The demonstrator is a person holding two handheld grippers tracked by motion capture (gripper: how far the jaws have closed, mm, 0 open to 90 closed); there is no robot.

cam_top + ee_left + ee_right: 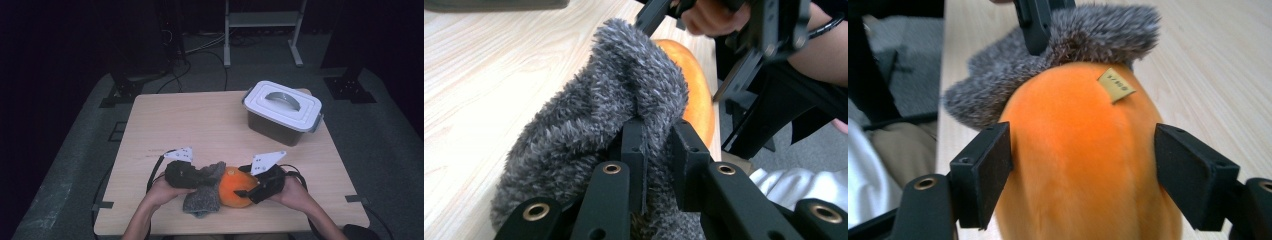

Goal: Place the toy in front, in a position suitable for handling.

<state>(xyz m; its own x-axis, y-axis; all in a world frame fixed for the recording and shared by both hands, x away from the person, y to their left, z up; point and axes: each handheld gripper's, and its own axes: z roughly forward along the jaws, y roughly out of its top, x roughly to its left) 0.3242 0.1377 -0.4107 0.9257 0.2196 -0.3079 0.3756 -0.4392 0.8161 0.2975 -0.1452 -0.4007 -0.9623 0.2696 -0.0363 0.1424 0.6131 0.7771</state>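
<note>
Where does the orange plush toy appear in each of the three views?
High view: orange plush toy, bottom centre, by the right gripper.
Left gripper view: upper centre-right, behind the grey fuzzy cloth.
Right gripper view: centre, between the fingers.
Shared landmark: the cloth against the toy.

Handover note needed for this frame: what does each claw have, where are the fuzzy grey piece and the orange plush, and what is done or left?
Left claw: shut on the grey fuzzy fabric, pinching its edge.
Right claw: jaws wide on either side of the orange plush, a gap on the right; grip not certain.
Both things lie at the near edge of the table, the fabric partly over the plush.
The lidded bin stands closed at the far right.
Done: both things reached.
Left: likely separating fabric from plush; bin unopened.
</note>
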